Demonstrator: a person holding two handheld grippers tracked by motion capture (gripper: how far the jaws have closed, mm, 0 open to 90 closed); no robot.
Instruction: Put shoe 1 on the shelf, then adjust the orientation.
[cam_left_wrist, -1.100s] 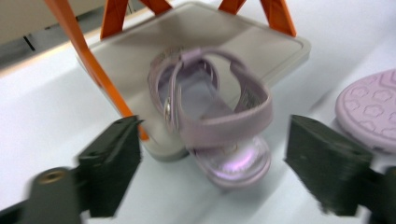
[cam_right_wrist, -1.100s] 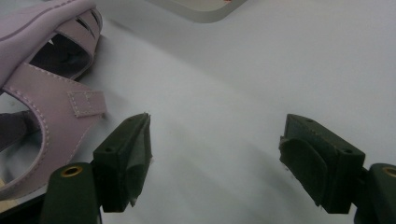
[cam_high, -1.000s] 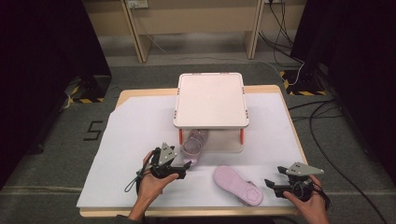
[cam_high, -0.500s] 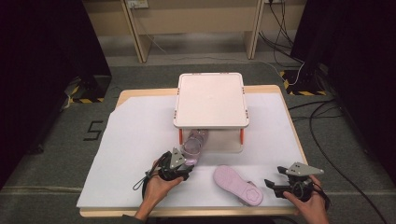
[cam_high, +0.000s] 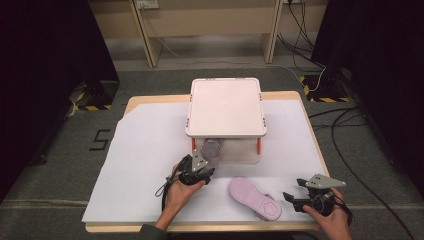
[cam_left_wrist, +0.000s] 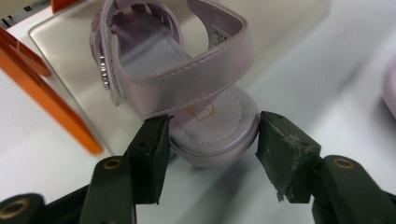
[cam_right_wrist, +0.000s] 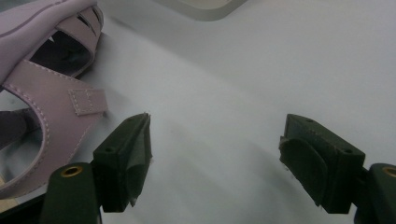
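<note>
left gripper (cam_left_wrist: 212, 140) pinching sandal (cam_left_wrist: 205, 116) heel | right gripper (cam_right_wrist: 215, 154) gaping, empty | risk: rounded heel may slip; shallow hold

Left of box: bare white sheet (cam_high: 145, 150), open.
Under the lid (cam_high: 226, 106): sandal (cam_left_wrist: 187, 88) blocks the opening.
Front right: overturned sandal (cam_high: 254, 197) lies between the hands.

Overhead light fell evenly on the white tabletop (cam_high: 140, 165), while the room beside it sank into black. In the left gripper view the sandal (cam_left_wrist: 187, 88) threw a soft shadow forward, and the orange bars beside it blurred.
</note>
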